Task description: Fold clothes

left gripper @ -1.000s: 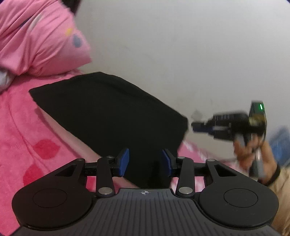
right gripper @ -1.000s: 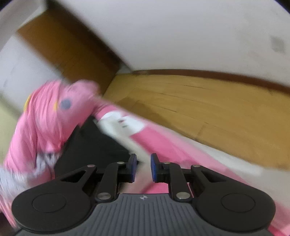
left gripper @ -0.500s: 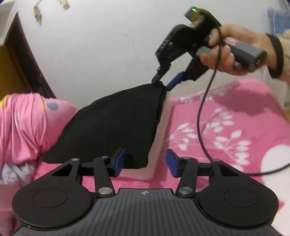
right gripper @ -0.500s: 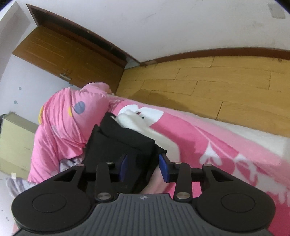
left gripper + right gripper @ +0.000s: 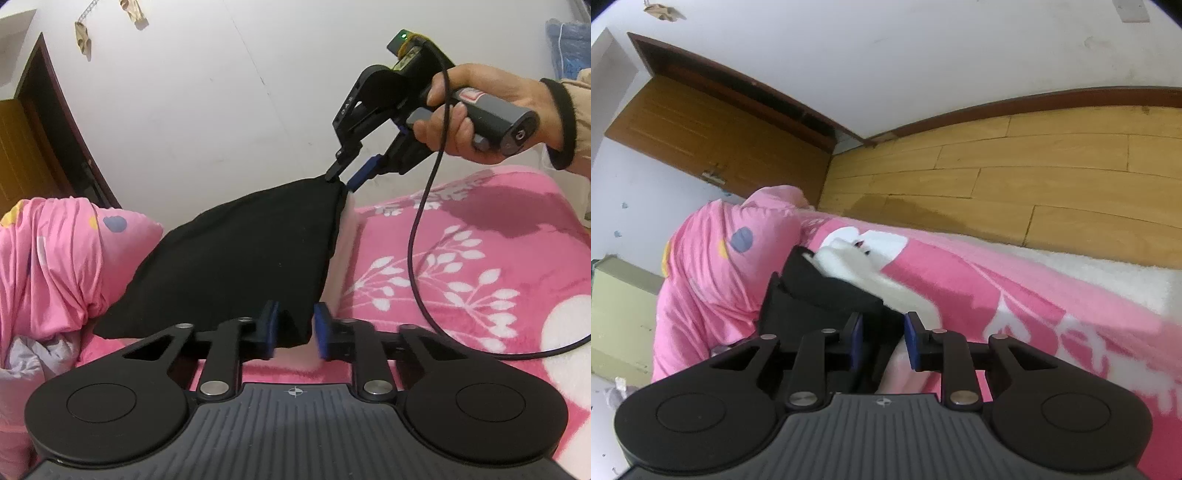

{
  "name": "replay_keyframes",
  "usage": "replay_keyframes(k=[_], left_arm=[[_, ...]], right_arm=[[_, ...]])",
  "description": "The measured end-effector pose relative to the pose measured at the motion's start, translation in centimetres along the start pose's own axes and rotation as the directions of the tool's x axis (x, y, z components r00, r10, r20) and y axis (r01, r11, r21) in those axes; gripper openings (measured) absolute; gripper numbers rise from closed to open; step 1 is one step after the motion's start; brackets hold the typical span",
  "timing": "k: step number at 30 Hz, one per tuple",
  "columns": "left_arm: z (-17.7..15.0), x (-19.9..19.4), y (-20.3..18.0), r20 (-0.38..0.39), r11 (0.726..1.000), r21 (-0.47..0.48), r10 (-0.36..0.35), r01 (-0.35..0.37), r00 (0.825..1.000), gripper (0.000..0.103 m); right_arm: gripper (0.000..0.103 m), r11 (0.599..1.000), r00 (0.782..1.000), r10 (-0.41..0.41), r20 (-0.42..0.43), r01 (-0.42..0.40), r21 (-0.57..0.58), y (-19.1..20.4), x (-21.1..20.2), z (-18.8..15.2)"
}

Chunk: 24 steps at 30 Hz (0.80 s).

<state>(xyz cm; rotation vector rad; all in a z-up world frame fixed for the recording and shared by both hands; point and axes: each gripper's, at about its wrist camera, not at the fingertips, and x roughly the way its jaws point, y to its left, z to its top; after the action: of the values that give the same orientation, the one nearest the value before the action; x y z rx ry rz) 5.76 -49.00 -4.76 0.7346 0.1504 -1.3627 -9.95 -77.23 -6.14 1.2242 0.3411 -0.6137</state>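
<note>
Left wrist view, left to right: crumpled pink sheet (image 5: 55, 266) bunched at the left edge, on the pink blanket (image 5: 480, 266) with white leaf print. Next, the black garment (image 5: 240, 258), folded, lifted off the blanket and hanging as a slack triangle between the two grippers. Left gripper (image 5: 294, 329) at bottom centre: jaws have just been closing, near corner of the black garment sits between the blue pads. Left pad touches cloth; a sliver of blanket shows at the right pad, so a firm pinch isn't confirmed. Upper right: right gripper (image 5: 343, 176) in a person's hand (image 5: 465, 110), tips at the garment's far top corner, cloth rising to a peak there. Black cable (image 5: 417, 236) droops from it across the blanket.

Right wrist view: pink sheet left, black garment (image 5: 827, 295) in the middle, blanket right, wood floor (image 5: 997, 177) behind. Right gripper (image 5: 884, 341) jaws have also just been closing, part spread; cloth lies against the left pad, gap at the right pad.
</note>
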Motion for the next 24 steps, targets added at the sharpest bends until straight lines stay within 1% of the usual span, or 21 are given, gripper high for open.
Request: replay_keyframes(k=[2,4,7,8,10,14,17,19,21,22,24], left_arm=[[0.0,0.0,0.0,0.003,1.0,0.0,-0.007,0.007,1.0,0.01],[0.0,-0.1,-0.1,0.007,1.0,0.006,-0.011,0.011,1.0,0.007],[0.0,-0.3,0.1,0.013,1.0,0.005,-0.015,0.015,1.0,0.004],[0.0,-0.4,0.2,0.016,1.0,0.004,-0.017,0.017,1.0,0.003],[0.0,-0.6,0.5,0.023,1.0,-0.005,-0.02,0.02,1.0,0.002],[0.1,-1.2,1.5,0.028,0.997,-0.044,-0.056,0.058,0.998,0.002],[0.0,-1.2,2.0,0.015,0.995,-0.064,-0.078,0.079,0.997,0.002],[-0.3,-0.9,2.0,-0.006,0.993,-0.07,-0.094,0.093,0.996,0.002],[-0.5,-0.6,1.9,-0.025,0.992,-0.079,-0.105,0.103,0.994,0.002],[-0.6,-0.7,1.9,-0.027,0.99,-0.091,-0.11,0.107,0.994,0.003],[-0.6,-1.2,2.3,-0.012,0.984,-0.12,-0.132,0.129,0.991,0.005]], right_arm=[[0.027,1.0,1.0,-0.001,-0.005,0.001,0.004,0.0,0.5,0.2],[0.025,1.0,1.0,0.01,0.002,-0.01,-0.01,0.0,0.6,0.1],[0.009,0.999,0.999,0.034,0.017,-0.034,-0.03,0.0,0.3,0.0],[0.007,0.998,0.999,0.041,0.023,-0.04,-0.038,0.1,0.0,-0.1],[0.006,0.997,0.998,0.054,0.036,-0.052,-0.053,0.3,-0.7,-0.5],[0.006,0.995,0.995,0.082,0.057,-0.078,-0.059,0.6,-2.3,-1.2],[0.006,0.997,0.997,0.059,0.053,-0.056,-0.057,-0.1,-2.1,-1.7],[0.006,0.999,0.998,0.038,0.04,-0.037,-0.029,-1.0,-1.3,-1.7],[0.007,0.999,0.999,0.035,0.029,-0.035,-0.007,-1.6,-0.7,-1.7],[0.01,0.999,0.999,0.041,0.029,-0.041,-0.006,-1.5,-1.0,-1.7],[0.012,0.999,0.998,0.045,0.038,-0.044,-0.023,-1.1,-1.7,-1.7]])
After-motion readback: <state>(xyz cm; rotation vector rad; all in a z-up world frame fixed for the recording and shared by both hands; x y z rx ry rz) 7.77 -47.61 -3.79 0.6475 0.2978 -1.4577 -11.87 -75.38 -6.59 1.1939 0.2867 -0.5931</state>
